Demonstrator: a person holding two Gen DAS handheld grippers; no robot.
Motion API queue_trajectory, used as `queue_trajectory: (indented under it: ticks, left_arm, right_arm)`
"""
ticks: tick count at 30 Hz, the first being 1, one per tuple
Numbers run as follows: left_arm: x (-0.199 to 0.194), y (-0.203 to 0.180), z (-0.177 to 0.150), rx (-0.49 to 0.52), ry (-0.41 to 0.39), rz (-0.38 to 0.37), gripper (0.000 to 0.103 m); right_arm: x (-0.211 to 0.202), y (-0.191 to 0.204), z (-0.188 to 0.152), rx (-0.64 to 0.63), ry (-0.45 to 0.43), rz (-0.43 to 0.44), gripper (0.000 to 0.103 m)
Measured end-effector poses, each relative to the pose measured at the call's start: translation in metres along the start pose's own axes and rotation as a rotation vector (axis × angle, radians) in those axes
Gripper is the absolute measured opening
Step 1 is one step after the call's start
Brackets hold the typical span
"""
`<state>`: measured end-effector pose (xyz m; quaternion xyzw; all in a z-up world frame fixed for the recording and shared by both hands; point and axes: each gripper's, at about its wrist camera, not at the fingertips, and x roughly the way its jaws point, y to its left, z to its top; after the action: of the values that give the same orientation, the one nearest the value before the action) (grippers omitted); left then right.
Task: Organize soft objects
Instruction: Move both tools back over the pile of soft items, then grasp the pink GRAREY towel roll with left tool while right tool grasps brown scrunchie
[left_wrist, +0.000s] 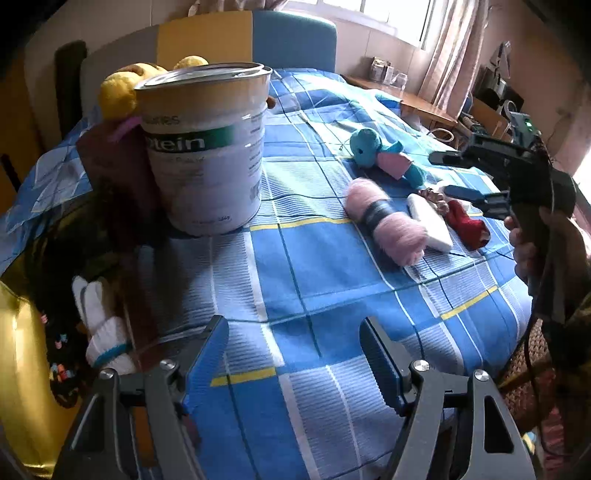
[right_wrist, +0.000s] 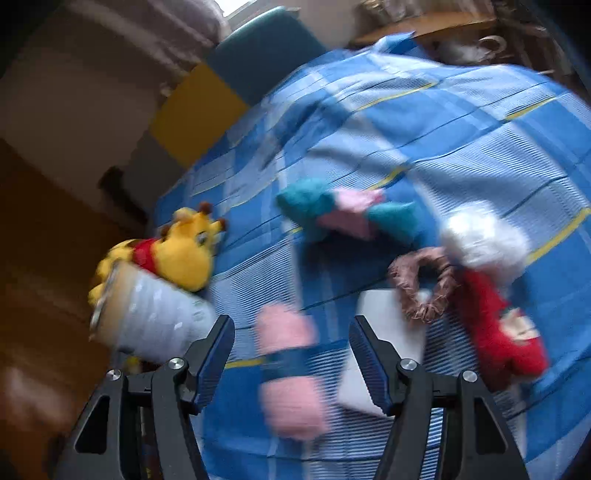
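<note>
On a blue plaid bed lie a pink yarn skein with a dark band (left_wrist: 386, 221) (right_wrist: 290, 365), a teal and pink plush (left_wrist: 384, 155) (right_wrist: 343, 212), a white pad (left_wrist: 430, 221) (right_wrist: 384, 339), a brown scrunchie (right_wrist: 421, 284), a red sock (left_wrist: 467, 223) (right_wrist: 498, 332) and a white fluffy ball (right_wrist: 484, 240). A yellow bear plush (left_wrist: 122, 88) (right_wrist: 177, 254) sits behind a white protein can (left_wrist: 207, 147) (right_wrist: 155, 321). My left gripper (left_wrist: 293, 343) is open and empty above the bedspread. My right gripper (right_wrist: 291, 343) (left_wrist: 450, 177) is open, hovering over the yarn; its view is blurred.
A white glove (left_wrist: 101, 325) and dark clothes lie at the bed's left edge beside a gold cushion (left_wrist: 22, 369). A yellow and blue headboard (left_wrist: 258, 40) stands behind. A wooden desk with clutter (left_wrist: 417, 99) is at the far right under the window.
</note>
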<state>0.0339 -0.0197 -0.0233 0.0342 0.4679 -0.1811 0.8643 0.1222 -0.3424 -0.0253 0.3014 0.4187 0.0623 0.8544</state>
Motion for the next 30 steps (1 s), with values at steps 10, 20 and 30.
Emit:
queue_trajectory:
  ticks: [10,20,30]
  left_arm:
    - [0.041,-0.034,0.046,-0.023,0.029,-0.088,0.074]
    - [0.112,-0.081,0.105,-0.077,0.096,-0.101,0.074]
    - [0.143,-0.085,0.102,-0.007,0.096,-0.126,0.040]
  right_arm:
    - [-0.035,-0.045,0.012,0.201,-0.166,-0.089,0.066]
    - [-0.045,-0.068,0.013,0.339,-0.214,-0.037,0.066]
    - [-0.039,-0.065,0.015,0.301,-0.190,-0.026,0.066]
